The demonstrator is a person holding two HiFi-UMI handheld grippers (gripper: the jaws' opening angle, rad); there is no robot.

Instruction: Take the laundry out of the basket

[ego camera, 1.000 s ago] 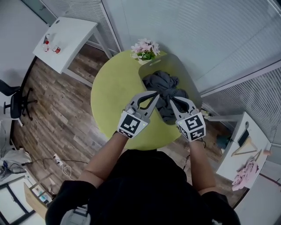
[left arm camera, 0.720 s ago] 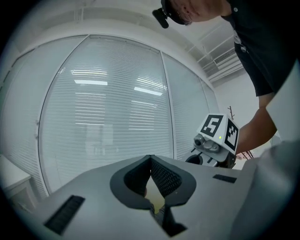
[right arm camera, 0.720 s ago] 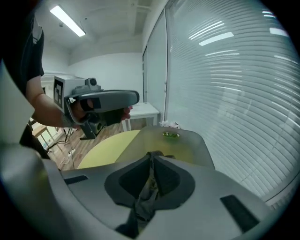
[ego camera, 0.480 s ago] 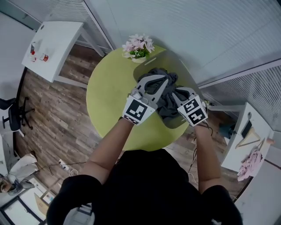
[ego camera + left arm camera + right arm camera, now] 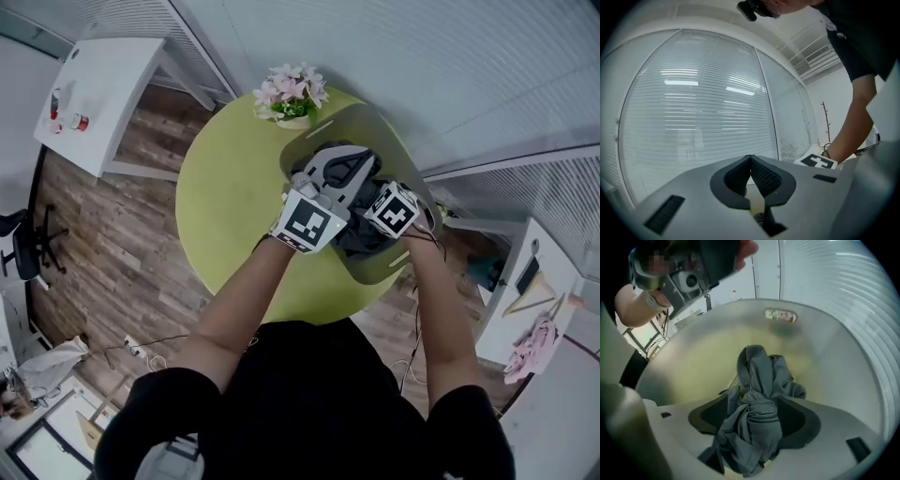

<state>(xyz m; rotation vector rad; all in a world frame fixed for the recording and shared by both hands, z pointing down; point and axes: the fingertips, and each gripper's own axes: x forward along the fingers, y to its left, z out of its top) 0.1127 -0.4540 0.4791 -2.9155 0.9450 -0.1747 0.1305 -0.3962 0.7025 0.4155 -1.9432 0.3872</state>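
Note:
A grey plastic basket point(image 5: 377, 127) stands on the round green table point(image 5: 230, 202), with dark grey laundry point(image 5: 352, 240) bunched inside it. My left gripper point(image 5: 360, 161) hovers level over the basket, its jaws shut on nothing point(image 5: 750, 161). Pointing steeply down into the basket is my right gripper point(image 5: 380, 218). Its jaws have just been opening and now stand open. A twisted knot of the grey laundry point(image 5: 757, 380) rises between them, and both dark pads point(image 5: 710, 413) show beside the cloth. The basket's wall point(image 5: 829, 348) curves around the cloth.
A pot of pink flowers point(image 5: 291, 94) sits on the table just behind the basket. A white desk point(image 5: 108, 89) stands at the far left, a white table point(image 5: 534, 291) with a hanger at the right, an office chair point(image 5: 23, 248) on the wooden floor. Window blinds close the far side.
Both grippers have moved forward over the basket. The right one has tipped downward and sunk onto the laundry. The left one has slid further across above the basket.

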